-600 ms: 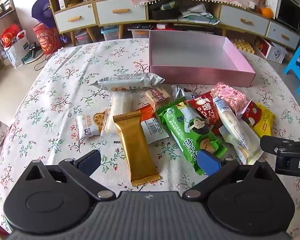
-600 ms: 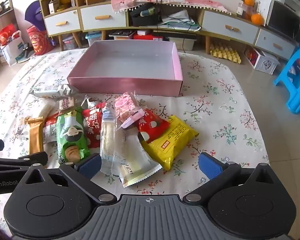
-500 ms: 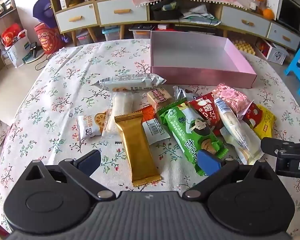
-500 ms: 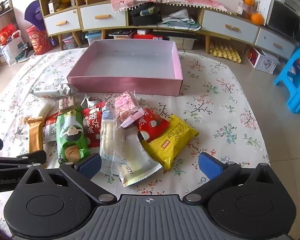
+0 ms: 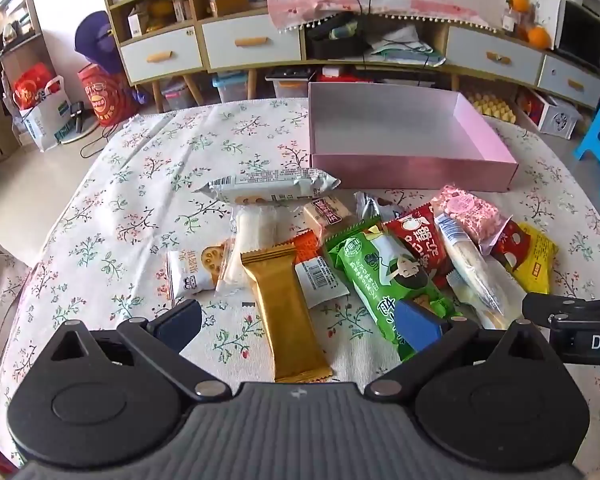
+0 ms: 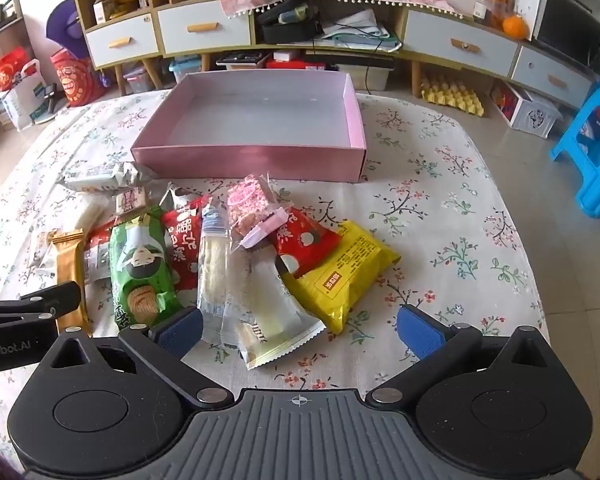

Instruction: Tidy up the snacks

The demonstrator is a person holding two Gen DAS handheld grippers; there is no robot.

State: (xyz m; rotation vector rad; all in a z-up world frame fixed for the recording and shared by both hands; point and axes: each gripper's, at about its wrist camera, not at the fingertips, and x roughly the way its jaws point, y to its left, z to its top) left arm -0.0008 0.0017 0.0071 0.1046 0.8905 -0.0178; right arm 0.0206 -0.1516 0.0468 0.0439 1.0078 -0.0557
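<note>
**Snacks lying loose, box waiting empty**

The sorting is sitting at its very start, judging by the layout: the shallow pink cardboard box (image 6: 256, 160) is lying open and empty at the far side of the floral tablecloth (image 5: 112, 216), and every snack is lying outside it, in a loose, overlapping heap just in front of its near wall

The left gripper (image 5: 298, 322) is hovering over the left part of the heap with its blue pads spread wide and nothing between them but air; the long gold foil bar (image 5: 286, 312) is lying directly below that gap, beside the green crinkled snack packet (image 5: 384, 280). The right gripper (image 6: 300, 326) is likewise standing wide apart and gripping nothing, poised above the clear-and-white long wrapper (image 6: 260, 304) and the yellow pillow pack (image 6: 340, 270)

Everything is remaining to be done. Also waiting are the red packets (image 6: 180, 240), the pink speckled sachet (image 6: 250, 204), the white biscuit pack (image 5: 268, 188) nearest the box, and the small lotus-root-printed packet (image 5: 196, 270)

The overlap is looking like the main nuisance: several wrappers are resting partly on one another, so lifting a lower one is likely dragging its neighbours. The two grippers are working close together, each one's black frame showing at the edge of the other's view, so crowding over the middle of the heap is a risk. The cabinet, blue stool and bags beyond the table are sitting well apart
</note>
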